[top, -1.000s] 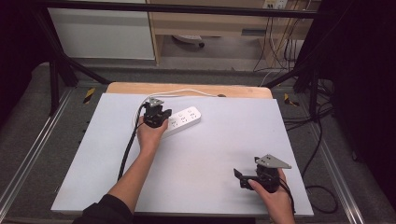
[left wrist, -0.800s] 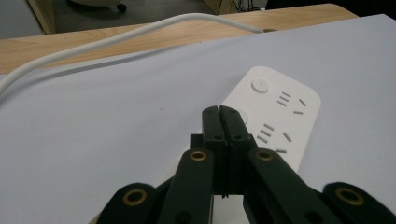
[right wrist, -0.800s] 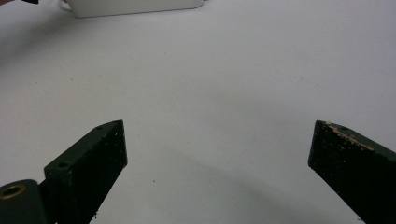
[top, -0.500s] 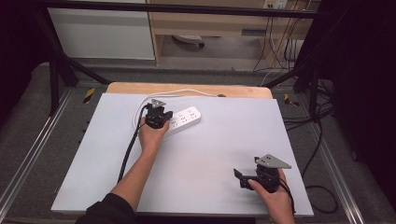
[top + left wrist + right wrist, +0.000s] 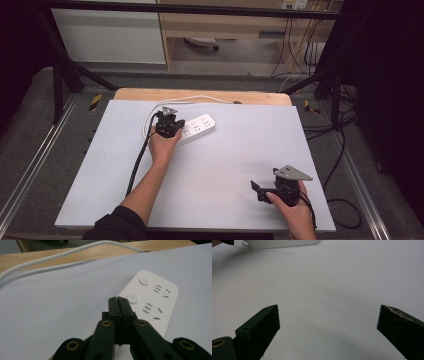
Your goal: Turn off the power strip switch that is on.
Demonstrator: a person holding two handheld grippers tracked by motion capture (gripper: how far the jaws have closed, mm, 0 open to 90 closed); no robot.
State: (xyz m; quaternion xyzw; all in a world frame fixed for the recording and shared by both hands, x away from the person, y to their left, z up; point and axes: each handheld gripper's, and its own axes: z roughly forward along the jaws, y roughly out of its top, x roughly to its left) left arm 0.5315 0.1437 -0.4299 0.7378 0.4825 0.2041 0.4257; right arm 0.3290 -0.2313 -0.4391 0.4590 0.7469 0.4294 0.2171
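Beneath the left tool (image 5: 117, 300), the power strip (image 5: 197, 128) lies diagonally.

Dim surroundings, soft shadows, slight blur

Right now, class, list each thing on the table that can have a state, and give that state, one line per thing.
Left gripper: fingers shut, empty, over the power strip's end.
Right gripper: fingers open, empty, above bare table.
Power strip: lying flat, sockets up, nothing plugged in.
White cord: attached to the strip, slack along the table's far edge.
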